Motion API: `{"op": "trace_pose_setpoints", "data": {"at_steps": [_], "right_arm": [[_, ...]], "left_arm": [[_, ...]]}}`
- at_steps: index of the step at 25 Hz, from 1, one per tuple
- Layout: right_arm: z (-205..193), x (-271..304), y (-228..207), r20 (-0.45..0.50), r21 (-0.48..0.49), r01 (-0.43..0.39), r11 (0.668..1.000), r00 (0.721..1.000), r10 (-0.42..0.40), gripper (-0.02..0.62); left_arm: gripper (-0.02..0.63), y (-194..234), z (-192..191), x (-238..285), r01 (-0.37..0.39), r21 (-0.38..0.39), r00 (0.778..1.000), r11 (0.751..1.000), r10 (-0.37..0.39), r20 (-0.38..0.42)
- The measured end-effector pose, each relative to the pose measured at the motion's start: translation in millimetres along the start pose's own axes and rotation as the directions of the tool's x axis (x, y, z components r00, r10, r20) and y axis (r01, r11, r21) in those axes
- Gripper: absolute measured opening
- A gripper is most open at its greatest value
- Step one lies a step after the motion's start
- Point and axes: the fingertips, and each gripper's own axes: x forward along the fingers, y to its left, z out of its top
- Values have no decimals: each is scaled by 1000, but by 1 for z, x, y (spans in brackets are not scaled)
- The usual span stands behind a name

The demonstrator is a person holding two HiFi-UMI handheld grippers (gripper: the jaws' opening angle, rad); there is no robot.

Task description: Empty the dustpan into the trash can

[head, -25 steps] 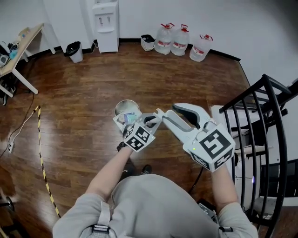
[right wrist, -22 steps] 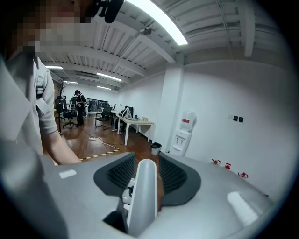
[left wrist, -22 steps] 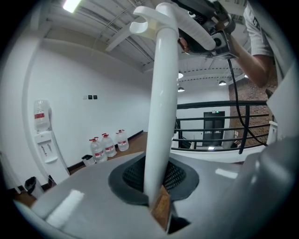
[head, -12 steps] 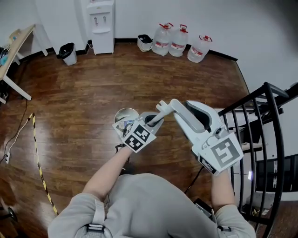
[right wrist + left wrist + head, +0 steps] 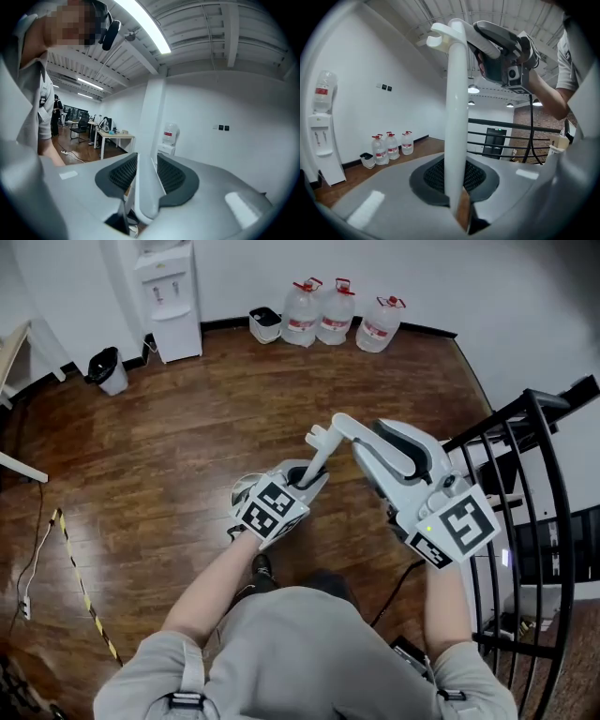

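Nearest in the head view, the person's two forearms reach forward over the wooden floor (image 5: 178, 437). The left gripper (image 5: 305, 479), lower and nearer, is clamped low on the white dustpan handle (image 5: 314, 457). In the left gripper view its jaws stand almost together, with the pads pressing both sides of the handle (image 5: 456, 117). The handle rises between the two tools, tilted slightly right, to a forked top end. The right gripper (image 5: 337, 427), higher and to the right, grips the same handle just below that top end. In the right gripper view its jaws stand partly apart with the handle (image 5: 147, 140) held between the pads; these jaws have just been closing. The pan itself is hidden below the grippers. A round light-rimmed container (image 5: 244, 489) shows partly, just left of the left gripper. A black railing (image 5: 534, 474) stands at the right. Along the far wall are a lined bin (image 5: 105, 369), a water dispenser (image 5: 169, 296) and three water bottles (image 5: 337, 306).
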Motion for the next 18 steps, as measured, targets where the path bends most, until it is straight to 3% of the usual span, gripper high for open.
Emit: {"op": "trace_pose_setpoints", "data": {"at_steps": [6,12,18], "right_arm": [[15,66,-54,17,8,16,1000,1000,-16,121],[9,143,-112,48,33,-63,997,997,62,121],[-15,216,-176,63,76,-143,987,988,138,120]], "left_arm": [[31,56,27,13,31,-85,999,996,-31,-6],[29,132,36,35,-50,-152,999,987,48,-22],[25,208,35,66,-152,-234,988,960,145,-47]]}}
